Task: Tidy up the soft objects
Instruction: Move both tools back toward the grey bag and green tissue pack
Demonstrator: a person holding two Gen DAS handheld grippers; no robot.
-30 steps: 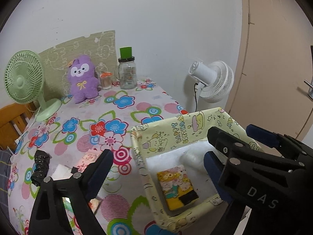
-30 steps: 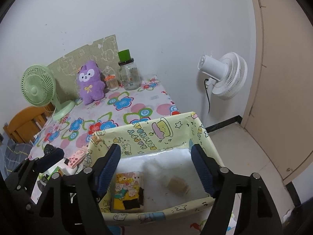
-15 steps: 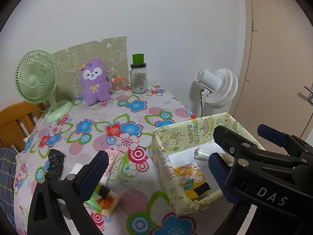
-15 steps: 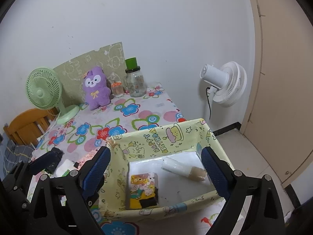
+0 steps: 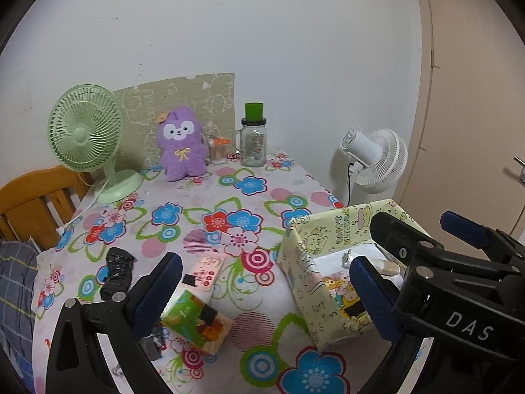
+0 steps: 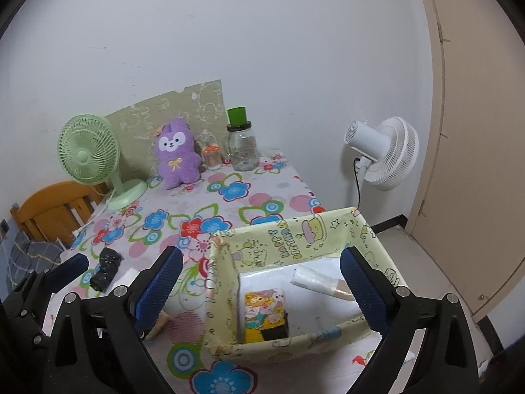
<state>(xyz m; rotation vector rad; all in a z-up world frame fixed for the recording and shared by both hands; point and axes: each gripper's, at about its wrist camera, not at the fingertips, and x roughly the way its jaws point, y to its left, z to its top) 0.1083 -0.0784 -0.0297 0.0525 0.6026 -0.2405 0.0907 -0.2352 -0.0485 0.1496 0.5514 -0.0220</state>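
White capital letters "DAS" stood on the black body of the right claw where it crossed the left wrist view. On the inner wall of the pale yellow cartoon-printed box, green letters read "HAPPY BIRTHDAY" beside a drawn cake in the right wrist view; the same words showed smaller in the left wrist view. Print on the glass jar and on the small packets was too small to read.
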